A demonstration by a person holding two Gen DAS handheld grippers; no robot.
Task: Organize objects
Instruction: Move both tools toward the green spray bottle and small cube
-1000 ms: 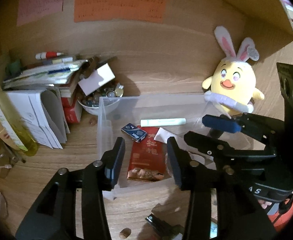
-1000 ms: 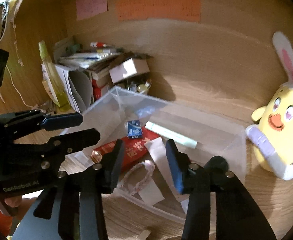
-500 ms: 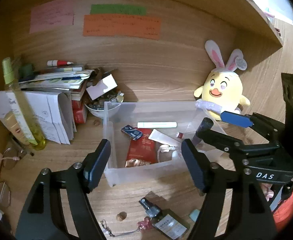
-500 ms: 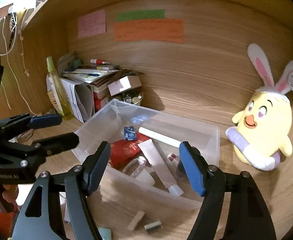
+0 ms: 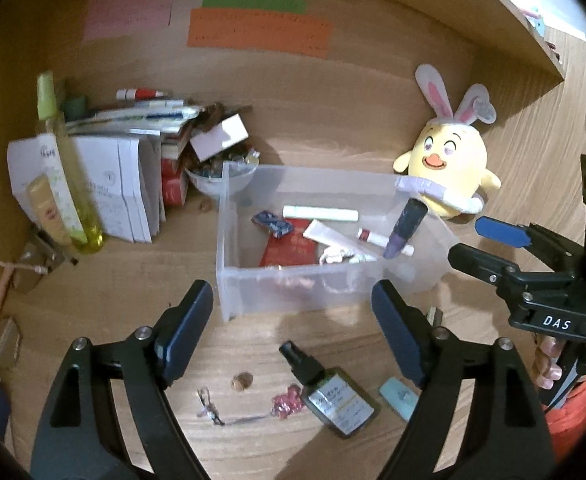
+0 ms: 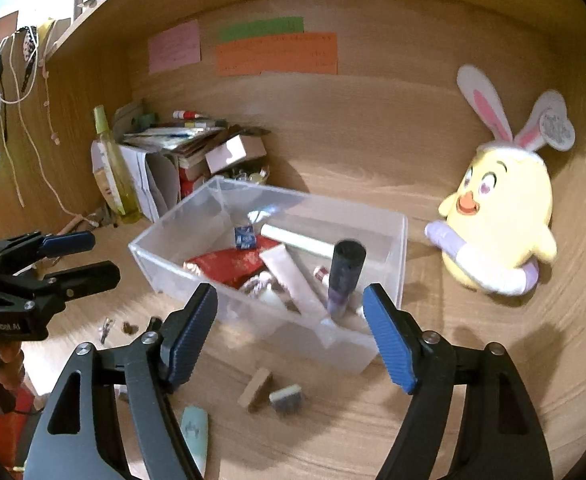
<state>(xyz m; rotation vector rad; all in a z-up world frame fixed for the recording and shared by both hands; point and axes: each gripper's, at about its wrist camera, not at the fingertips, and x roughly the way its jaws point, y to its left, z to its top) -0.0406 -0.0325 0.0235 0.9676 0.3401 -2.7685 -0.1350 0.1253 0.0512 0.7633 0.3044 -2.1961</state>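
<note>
Spray bottle point(image 5: 335, 392) is shown lying on the desk point(image 5: 105, 280) near the clear bin point(image 5: 293, 300), nozzle pointing far-left, nearer the left gripper point(image 5: 293, 336); both it and the right gripper point(image 6: 289, 336) are opening, empty.

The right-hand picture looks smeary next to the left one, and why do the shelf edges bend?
Right wrist view: motion blur smears the clear bin and the small blocks in front; the plush chick is soft too. Left wrist view: sharper, the spray bottle label crisp. Both: the fisheye lens bows straight edges and darkens the corners.
</note>
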